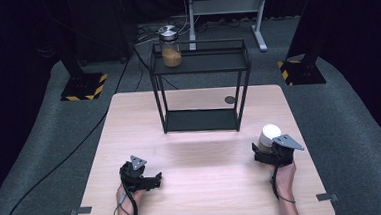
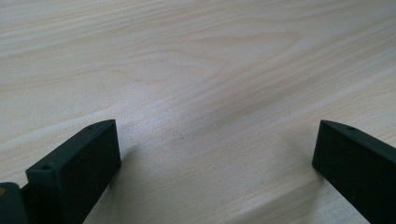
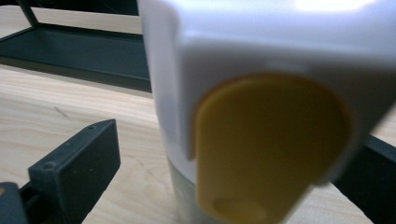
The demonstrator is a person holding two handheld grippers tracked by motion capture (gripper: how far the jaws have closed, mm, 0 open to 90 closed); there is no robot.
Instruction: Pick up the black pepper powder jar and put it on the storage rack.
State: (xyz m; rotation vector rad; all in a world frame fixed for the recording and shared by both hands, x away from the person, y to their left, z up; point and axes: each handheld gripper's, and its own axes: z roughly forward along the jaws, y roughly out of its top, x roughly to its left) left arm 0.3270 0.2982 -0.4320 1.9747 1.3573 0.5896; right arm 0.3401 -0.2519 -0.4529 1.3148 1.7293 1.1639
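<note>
On the pale wooden table [image 1: 203,187], a black two-tier rack [image 1: 201,87] stands at the far middle, a lidded glass jar [image 1: 170,46] of brown grains on its top shelf. Near the right edge stands a white container [image 1: 269,135] with a yellow flap [image 3: 266,149]. Right gripper [image 1: 267,153]: jaws wide apart around the container, left jaw clearly short of it, nothing clamped yet. Left gripper [image 1: 150,180]: jaws spread wide over bare wood, empty. Risks, as judged: closing off-centre could shove or tip the container; squeezing on the flap could pop it open.
</note>
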